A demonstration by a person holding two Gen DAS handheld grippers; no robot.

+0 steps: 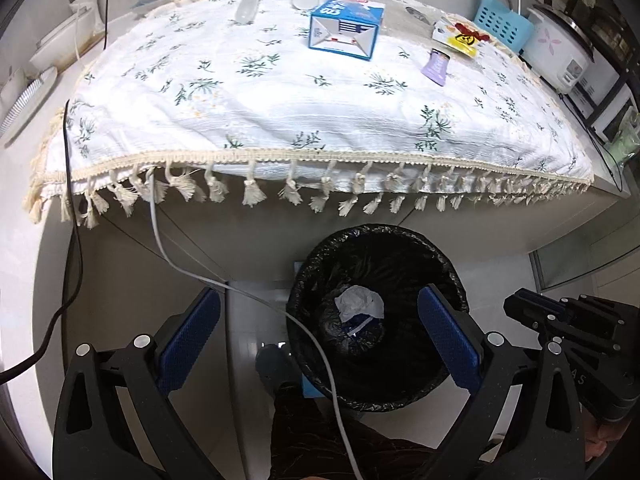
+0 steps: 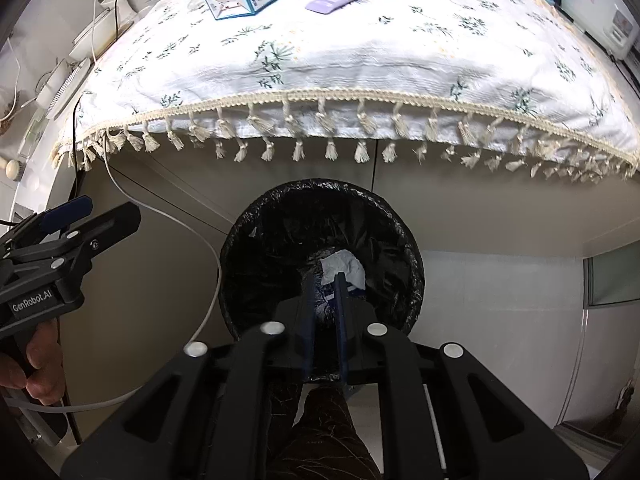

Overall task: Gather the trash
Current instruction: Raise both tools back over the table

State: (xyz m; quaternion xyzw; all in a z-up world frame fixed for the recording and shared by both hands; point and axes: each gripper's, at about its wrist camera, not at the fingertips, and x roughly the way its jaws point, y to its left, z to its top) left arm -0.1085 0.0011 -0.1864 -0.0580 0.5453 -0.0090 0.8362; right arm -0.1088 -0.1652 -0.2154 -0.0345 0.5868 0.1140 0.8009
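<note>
Both grippers are held over the bin (image 1: 376, 316): left gripper (image 1: 318, 336) spread wide and empty, right gripper (image 2: 325, 312) narrowly parted, nothing pinched; the carton (image 1: 346, 28) near the table's far edge is best fetched next

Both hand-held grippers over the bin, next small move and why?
Probably lift the left hand-held gripper toward the blue carton: it's wide open and empty, crumpled paper already lies in the bin, and trash remains on the tablecloth.
</note>
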